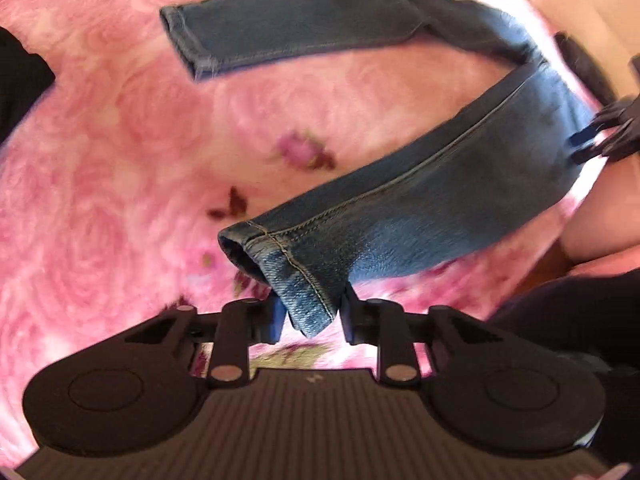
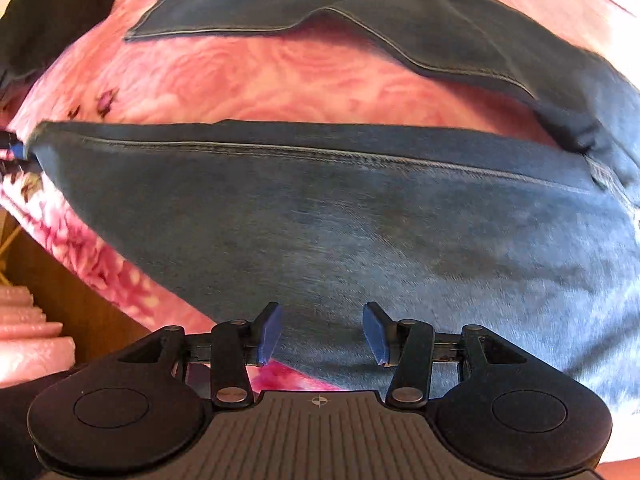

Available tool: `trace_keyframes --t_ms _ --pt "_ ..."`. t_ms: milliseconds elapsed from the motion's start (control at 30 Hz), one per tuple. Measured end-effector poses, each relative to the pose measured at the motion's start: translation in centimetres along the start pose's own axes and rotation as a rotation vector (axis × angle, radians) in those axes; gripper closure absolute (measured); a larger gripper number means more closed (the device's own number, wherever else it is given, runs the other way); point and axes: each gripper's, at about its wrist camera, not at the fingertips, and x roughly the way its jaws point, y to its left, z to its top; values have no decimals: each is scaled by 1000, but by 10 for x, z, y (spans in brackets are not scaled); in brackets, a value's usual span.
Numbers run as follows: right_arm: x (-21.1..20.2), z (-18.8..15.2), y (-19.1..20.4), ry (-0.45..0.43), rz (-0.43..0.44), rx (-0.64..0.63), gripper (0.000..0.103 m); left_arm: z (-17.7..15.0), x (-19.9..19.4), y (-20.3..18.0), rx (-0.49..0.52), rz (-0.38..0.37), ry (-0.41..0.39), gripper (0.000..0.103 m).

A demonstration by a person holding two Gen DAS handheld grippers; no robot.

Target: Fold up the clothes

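Blue jeans [image 1: 440, 184] lie spread on a pink rose-patterned blanket [image 1: 120, 160], both legs pointing left. The far leg [image 1: 288, 28] rests flat. My left gripper [image 1: 312, 314] is shut on the hem of the near leg [image 1: 296, 276], which is bunched between its blue pads. In the right wrist view the near leg [image 2: 360, 232] fills the middle and the far leg [image 2: 260, 4] lies behind it. My right gripper [image 2: 322, 332] is open just above the near leg's lower edge, with nothing pinched; the left wrist view shows the right gripper [image 1: 584, 146] at the thigh end.
A black garment [image 2: 60, 8] lies at the blanket's far left corner. The bed edge drops to a brown wooden floor [image 2: 80, 300], with a pink folded cloth [image 2: 28, 332] beside it. A dark sleeve [image 1: 560, 320] shows at the lower right of the left wrist view.
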Motion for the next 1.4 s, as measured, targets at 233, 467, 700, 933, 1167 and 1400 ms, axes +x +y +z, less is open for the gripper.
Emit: trace_keyframes --t_ms 233,467,700,933,1167,1400 --pt "-5 14 -4 -56 15 -6 54 60 -48 14 -171 -13 34 84" --pt "-10 9 -13 -76 4 1 54 34 -2 48 -283 20 29 65" --pt "0 -12 -11 -15 -6 7 54 7 37 25 -230 -107 22 65" --pt "-1 -11 -3 -11 -2 -36 54 -10 -6 29 -301 -139 204 95" --pt "8 3 2 -26 -3 -40 53 -27 -12 55 -365 87 206 93" --pt "8 13 -4 -59 -45 -26 53 13 6 7 -102 201 34 69"
